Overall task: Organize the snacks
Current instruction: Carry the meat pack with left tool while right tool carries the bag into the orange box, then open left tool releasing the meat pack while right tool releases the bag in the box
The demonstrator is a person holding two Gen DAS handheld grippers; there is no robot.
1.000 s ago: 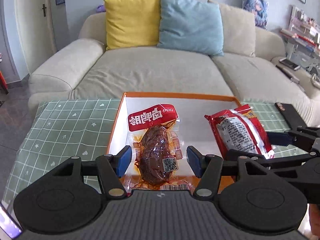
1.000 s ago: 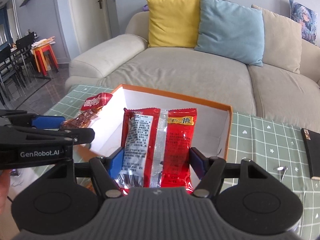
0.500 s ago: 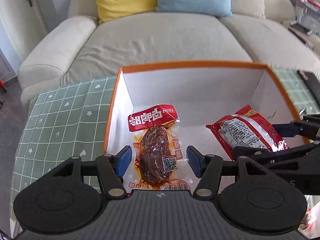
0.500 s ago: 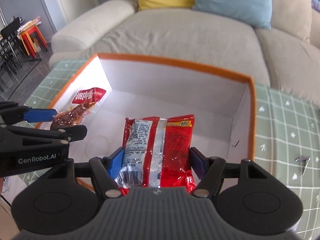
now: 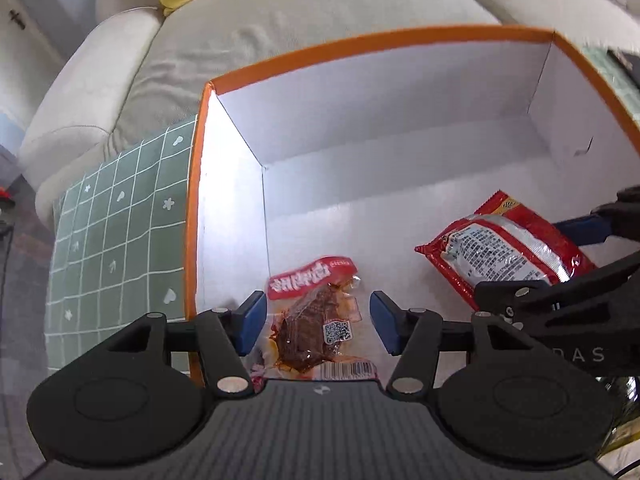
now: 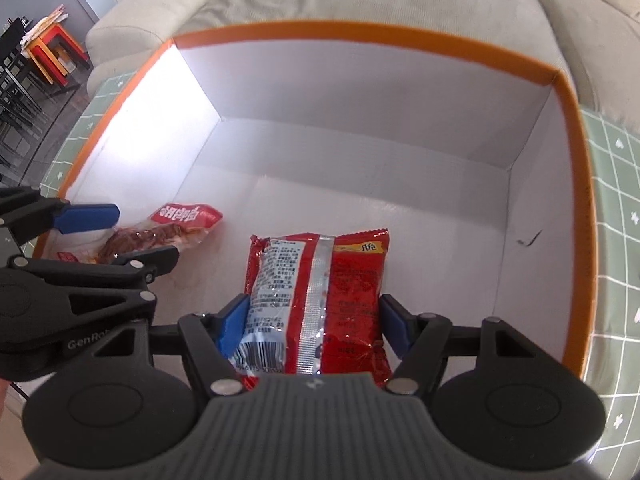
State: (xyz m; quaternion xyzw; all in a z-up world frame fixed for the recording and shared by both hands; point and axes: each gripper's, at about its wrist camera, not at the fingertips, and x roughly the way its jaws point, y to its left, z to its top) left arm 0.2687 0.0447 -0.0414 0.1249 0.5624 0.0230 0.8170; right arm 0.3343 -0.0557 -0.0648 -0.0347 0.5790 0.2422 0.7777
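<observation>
Both grippers point steeply down into the orange-rimmed box, each with a snack between its blue pads. Our left gripper straddles the clear meat pouch, and its jaws are closing at this moment, yet we see a gap on either side of the pouch, so nothing is pinched; the pouch seems to lie on the white floor near the left wall. Our right gripper is clamped across the width of the red snack bag, pads pressed on both long edges (a crinkly bag like this gives a little under the pads, we judge), with its far end low over the floor or perhaps touching it; we cannot tell which. We read the side-by-side placement as deliberate: each hand takes its own half of the box, so the two packs land apart without overlapping. Beyond them, the whole far half of the floor is bare up to the back wall, and the right wall stands well clear of the bag. Outside the rim lie the green checked tablecloth and the beige sofa.
</observation>
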